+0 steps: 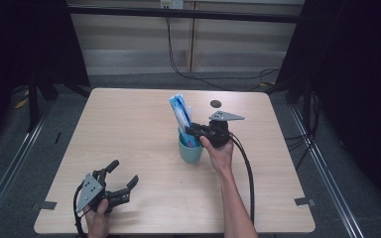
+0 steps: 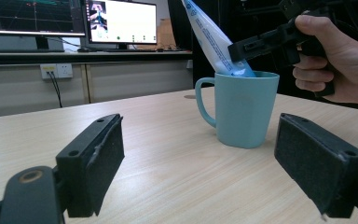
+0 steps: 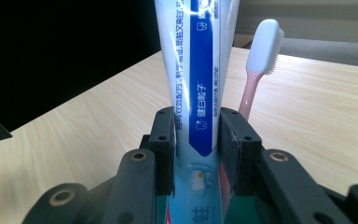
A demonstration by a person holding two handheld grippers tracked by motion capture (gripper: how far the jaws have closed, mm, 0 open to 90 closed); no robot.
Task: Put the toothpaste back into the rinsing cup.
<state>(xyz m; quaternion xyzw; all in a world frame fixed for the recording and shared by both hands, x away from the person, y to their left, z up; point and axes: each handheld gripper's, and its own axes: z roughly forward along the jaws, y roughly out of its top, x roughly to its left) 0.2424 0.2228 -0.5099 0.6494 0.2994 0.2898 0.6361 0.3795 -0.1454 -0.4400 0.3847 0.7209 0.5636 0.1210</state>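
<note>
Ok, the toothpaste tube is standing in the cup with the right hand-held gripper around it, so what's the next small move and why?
Probably open the right hand-held gripper a little and back it off. The toothpaste tube already stands in the teal cup, leaning on the rim beside the toothbrush, and the pads sit close against its sides, so it seems placed.

Table: light wood, bare.
Dark disc: lay on the table's far side.
Monitors: lit, behind the table.
Wall socket: below them.
</note>
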